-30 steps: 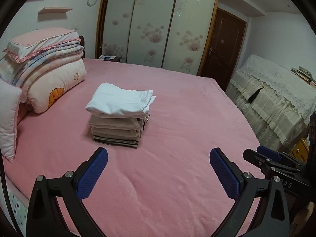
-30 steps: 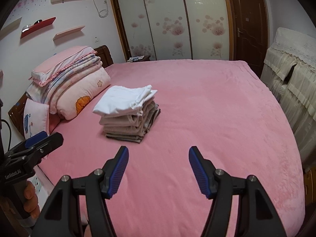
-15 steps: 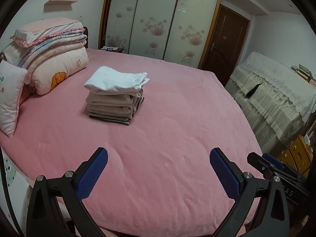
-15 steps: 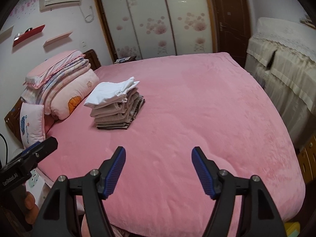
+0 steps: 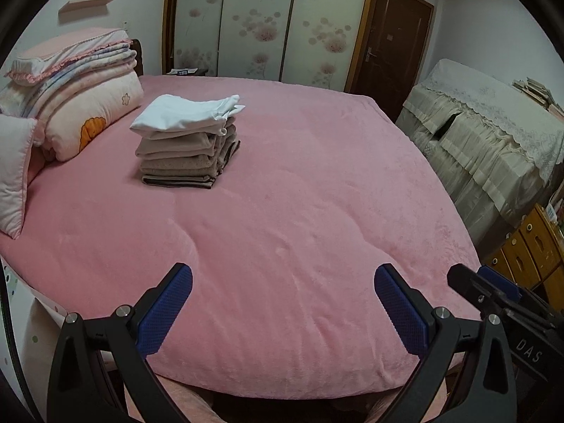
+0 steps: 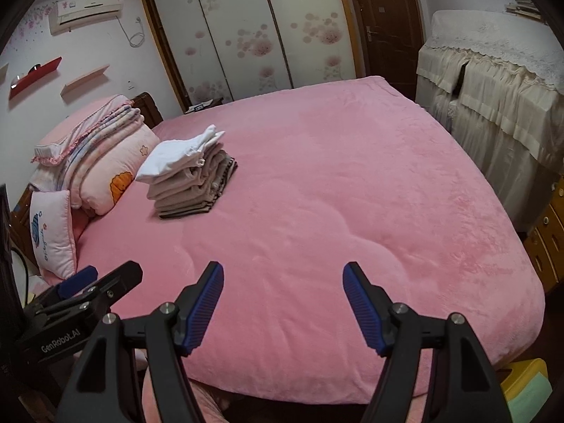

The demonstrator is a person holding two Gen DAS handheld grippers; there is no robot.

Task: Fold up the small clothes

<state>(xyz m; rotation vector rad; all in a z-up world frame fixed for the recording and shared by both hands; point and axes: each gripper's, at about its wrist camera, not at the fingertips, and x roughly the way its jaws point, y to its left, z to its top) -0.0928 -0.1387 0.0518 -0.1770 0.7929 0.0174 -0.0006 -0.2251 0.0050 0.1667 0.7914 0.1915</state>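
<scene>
1. Left wrist view: the wide bed under a pink plush blanket (image 5: 299,211) is left bare in front, probably as folding space.
2. A neat stack of folded small clothes, white on top of beige (image 5: 187,141), is set near the pillows, well apart from both tools.
3. The left tool (image 5: 282,310) is held wide and empty above the bed edge.
4. The right tool (image 6: 283,303) is likewise spread, nothing gripped.

I pulled both grippers back from the pile of folded clothes (image 5: 187,141), so it looks farther off | the near edge of the bed (image 5: 282,370) shows under them now | right gripper (image 6: 283,305) jaws stand a bit wider, nothing between | left gripper (image 5: 283,312) came back too.
</scene>
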